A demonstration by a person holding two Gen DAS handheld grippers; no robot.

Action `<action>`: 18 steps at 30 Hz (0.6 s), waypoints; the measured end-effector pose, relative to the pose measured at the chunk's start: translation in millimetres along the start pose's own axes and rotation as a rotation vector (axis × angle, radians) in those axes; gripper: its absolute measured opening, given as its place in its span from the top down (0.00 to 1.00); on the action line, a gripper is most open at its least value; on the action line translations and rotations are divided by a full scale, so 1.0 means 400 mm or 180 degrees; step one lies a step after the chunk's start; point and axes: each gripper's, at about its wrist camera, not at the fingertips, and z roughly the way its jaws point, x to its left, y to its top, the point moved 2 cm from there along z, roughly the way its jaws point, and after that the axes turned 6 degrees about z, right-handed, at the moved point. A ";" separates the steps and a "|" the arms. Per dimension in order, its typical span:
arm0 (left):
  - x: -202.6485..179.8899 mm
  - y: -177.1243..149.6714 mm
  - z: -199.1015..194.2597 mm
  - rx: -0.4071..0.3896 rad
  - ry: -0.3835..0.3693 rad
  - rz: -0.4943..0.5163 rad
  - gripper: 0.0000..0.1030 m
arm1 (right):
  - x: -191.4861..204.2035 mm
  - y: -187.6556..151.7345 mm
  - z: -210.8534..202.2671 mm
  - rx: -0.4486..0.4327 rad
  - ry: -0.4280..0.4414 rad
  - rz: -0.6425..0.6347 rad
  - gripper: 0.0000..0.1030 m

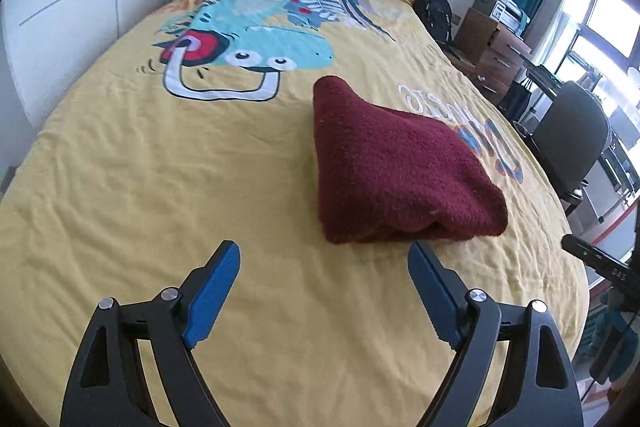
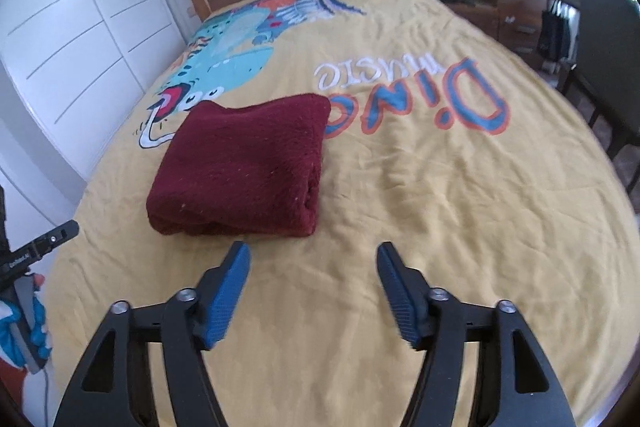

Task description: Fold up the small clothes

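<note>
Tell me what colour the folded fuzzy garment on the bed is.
Dark maroon red, plain with no pattern. The folded garment shows best in the right wrist view.

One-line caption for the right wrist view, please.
Right gripper, fingers open and empty, above a yellow dinosaur bedspread, short of a folded maroon fleece.

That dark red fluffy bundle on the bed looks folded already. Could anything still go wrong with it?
Possibly. The maroon garment is a thick, loose stack with open layers at its near edge, so it may slump or spring open. It rests on a wrinkled yellow bedspread, a soft base that could tilt it. Both the left gripper and right gripper are open and empty just beside it; a stray brush could undo the fold.
</note>
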 end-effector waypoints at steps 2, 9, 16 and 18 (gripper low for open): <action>0.002 -0.017 -0.020 -0.0028 0.0062 0.0001 0.15 | 0.024 -0.027 -0.038 -0.0100 -0.0071 -0.0060 0.25; 0.011 -0.078 -0.088 -0.0130 0.0235 -0.0019 0.04 | 0.098 -0.104 -0.135 -0.0356 -0.0196 -0.0229 0.19; 0.000 -0.126 -0.151 -0.0264 0.0412 0.0051 0.01 | 0.130 -0.167 -0.205 -0.0531 -0.0199 -0.0263 0.00; -0.003 -0.139 -0.168 -0.0316 0.0482 0.0096 0.01 | 0.130 -0.180 -0.219 -0.0554 -0.0198 -0.0254 0.00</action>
